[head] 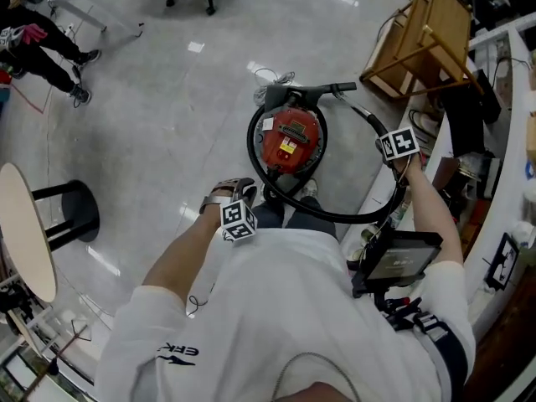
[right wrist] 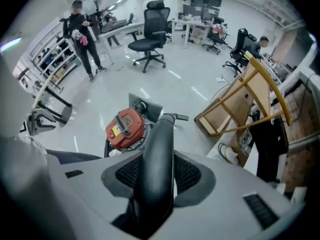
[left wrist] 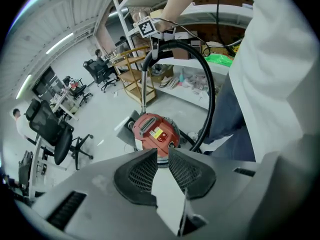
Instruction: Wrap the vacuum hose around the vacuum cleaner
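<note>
The red vacuum cleaner is standing on the floor just in front of the person's feet. The black vacuum hose is lying in one loose loop round its left and near sides, then rising on the right. It is near the canister but not drawn tight against it.

The right gripper is clamping its jaws on that rising stretch. In the right gripper view the hose is running straight up between the two pads toward its handle end, beyond the canister. The gripper is pointing down and holding the hose out to the right of the canister. That placement is probably meant to keep the slack off the floor, so the loop can be led on round the body rather than dragged.

The left gripper is hovering above the near side of the canister, its jaws standing a little apart with nothing between them. Only the vacuum cleaner is showing beyond the gap. It is likely waiting free, either to steady the canister or to take over the hose as the loop comes round.
</note>
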{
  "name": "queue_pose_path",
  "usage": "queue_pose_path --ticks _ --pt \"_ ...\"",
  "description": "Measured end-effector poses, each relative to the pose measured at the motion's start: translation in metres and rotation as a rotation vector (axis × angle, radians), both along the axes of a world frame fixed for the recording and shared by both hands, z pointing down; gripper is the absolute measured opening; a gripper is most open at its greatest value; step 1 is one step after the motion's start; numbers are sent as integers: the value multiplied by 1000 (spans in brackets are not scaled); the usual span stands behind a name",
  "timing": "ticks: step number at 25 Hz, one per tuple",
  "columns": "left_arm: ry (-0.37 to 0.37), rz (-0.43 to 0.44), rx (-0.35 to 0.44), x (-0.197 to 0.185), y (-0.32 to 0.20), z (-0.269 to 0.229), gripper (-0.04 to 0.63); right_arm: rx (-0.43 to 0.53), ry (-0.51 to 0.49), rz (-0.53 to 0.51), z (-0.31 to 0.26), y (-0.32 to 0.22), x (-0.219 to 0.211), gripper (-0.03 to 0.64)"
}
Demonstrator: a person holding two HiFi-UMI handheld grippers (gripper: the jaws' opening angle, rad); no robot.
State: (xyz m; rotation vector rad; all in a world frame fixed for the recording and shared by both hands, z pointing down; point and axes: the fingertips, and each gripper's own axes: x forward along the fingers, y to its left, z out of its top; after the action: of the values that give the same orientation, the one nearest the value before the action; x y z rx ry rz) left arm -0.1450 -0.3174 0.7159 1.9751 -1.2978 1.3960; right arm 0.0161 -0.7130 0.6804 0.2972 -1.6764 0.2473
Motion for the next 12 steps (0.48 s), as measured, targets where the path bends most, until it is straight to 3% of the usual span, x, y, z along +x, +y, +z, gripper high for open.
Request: queue_pose_path --ticks 12 --pt "6 -213 -65 7 -23 0 71 49 -16 -400 21 -59 -88 160"
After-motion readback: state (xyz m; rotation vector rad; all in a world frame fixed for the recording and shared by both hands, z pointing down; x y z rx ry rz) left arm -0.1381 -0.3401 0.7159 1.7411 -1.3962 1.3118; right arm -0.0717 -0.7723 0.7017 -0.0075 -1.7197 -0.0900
